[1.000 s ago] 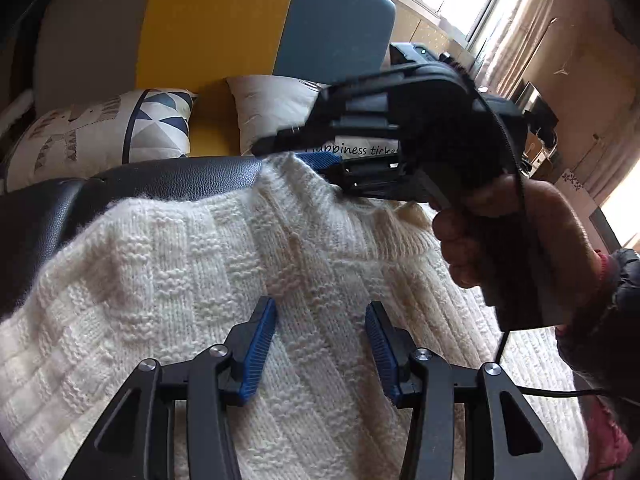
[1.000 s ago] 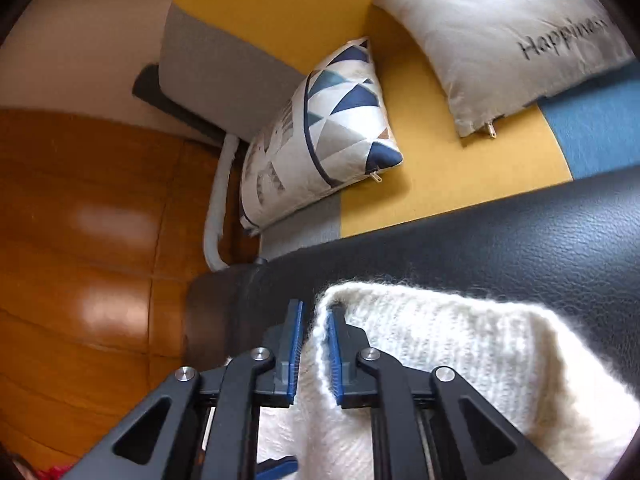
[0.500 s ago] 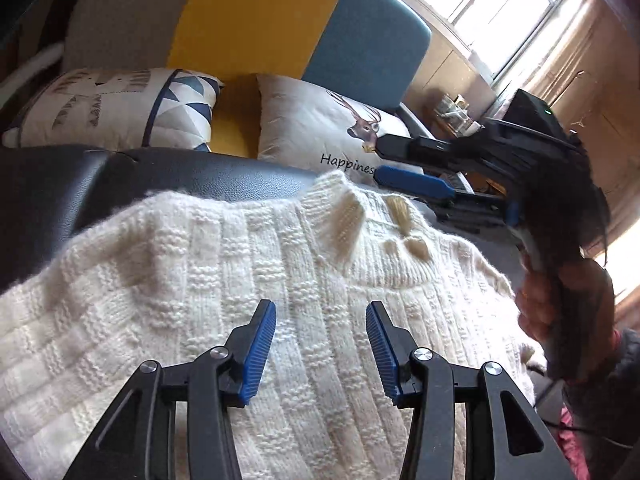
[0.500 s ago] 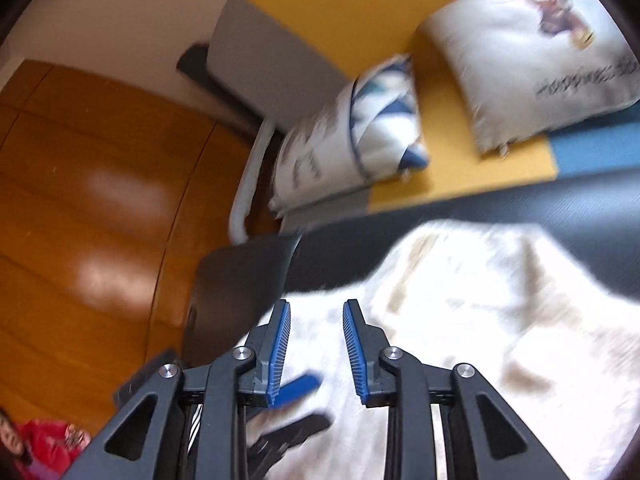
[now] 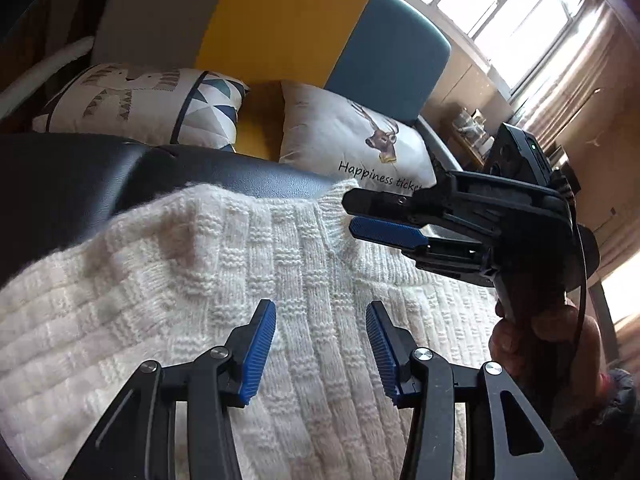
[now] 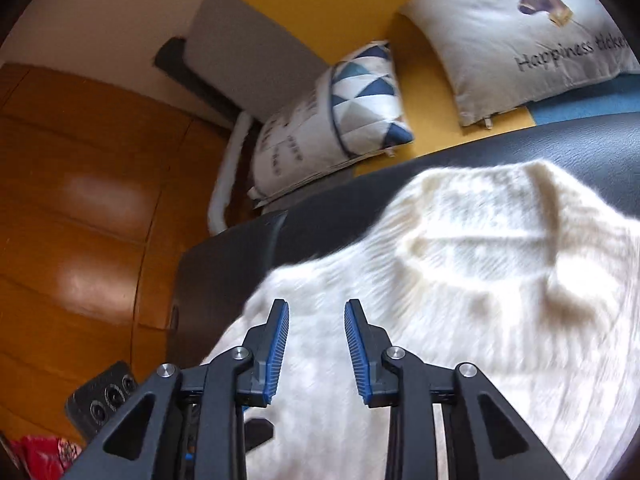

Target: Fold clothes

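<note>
A: Left wrist view first. What is under the left gripper [image 5: 321,346]?

B: A cream cable-knit sweater [image 5: 168,304], spread flat over a black leather-look surface [image 5: 72,184]. Its collar lies toward the far edge of that surface, just short of the sofa [image 5: 280,28] behind it. The left gripper hangs above the chest of the sweater with its blue pads apart and nothing between them; it is released.

A: And the other tool?

B: The right gripper [image 5: 360,216] comes in from the right side of that view, held in a person's hand [image 5: 536,340]. Its tips sit over the sweater's collar. From its own view, the right gripper [image 6: 316,340] has a plain gap between its pads and grips no knit; the sweater [image 6: 460,300] lies below them, somewhat blurred. It too is released, the gap narrower than the left's.

A: What surrounds the sweater?

B: The sofa has grey, yellow and blue panels. Two cushions rest on it: one with blue triangles [image 5: 152,108], and one with a deer print [image 5: 352,144] and the lettering "Happiness". A window [image 5: 500,4] is at the top right. In the right wrist view an orange-brown wooden floor [image 6: 80,208] shows beyond the left edge of the black surface.
</note>
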Available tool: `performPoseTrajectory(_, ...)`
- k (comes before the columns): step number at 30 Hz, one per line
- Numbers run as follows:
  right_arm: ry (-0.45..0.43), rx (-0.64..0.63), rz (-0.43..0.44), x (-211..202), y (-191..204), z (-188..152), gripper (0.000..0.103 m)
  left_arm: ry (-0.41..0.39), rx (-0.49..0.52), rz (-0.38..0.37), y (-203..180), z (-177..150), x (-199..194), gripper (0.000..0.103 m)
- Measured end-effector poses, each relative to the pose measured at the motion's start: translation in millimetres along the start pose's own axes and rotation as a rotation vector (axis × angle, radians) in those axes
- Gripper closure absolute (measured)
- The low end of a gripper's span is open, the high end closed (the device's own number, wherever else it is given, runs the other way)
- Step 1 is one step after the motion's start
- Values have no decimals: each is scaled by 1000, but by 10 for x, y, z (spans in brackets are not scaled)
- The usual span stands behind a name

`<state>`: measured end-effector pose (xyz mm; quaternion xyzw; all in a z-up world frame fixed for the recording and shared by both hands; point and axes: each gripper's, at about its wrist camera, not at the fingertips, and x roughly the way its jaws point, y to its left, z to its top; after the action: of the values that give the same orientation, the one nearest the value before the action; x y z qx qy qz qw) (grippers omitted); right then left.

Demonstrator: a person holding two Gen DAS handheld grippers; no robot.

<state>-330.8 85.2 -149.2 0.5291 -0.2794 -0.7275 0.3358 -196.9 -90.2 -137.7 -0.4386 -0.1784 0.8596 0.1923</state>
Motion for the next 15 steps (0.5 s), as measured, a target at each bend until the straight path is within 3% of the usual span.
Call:
performPoseTrajectory(5,86,-138,-22,218,470,-352,73,-90,-55,71,430,-252,-891,55)
performPoseTrajectory(9,120,-206,-56,441,699,-592,73,-157,-159,288,1217,-570,-1823,54)
performPoseTrajectory(13,124,-211,-106,578,778,-730,73,-202,-279,543,2054,-945,-2710,54)
performPoseTrajectory(15,122,-190,-116,634,767,-741,73,-209,-341,634,2405,-1118,-3024,54)
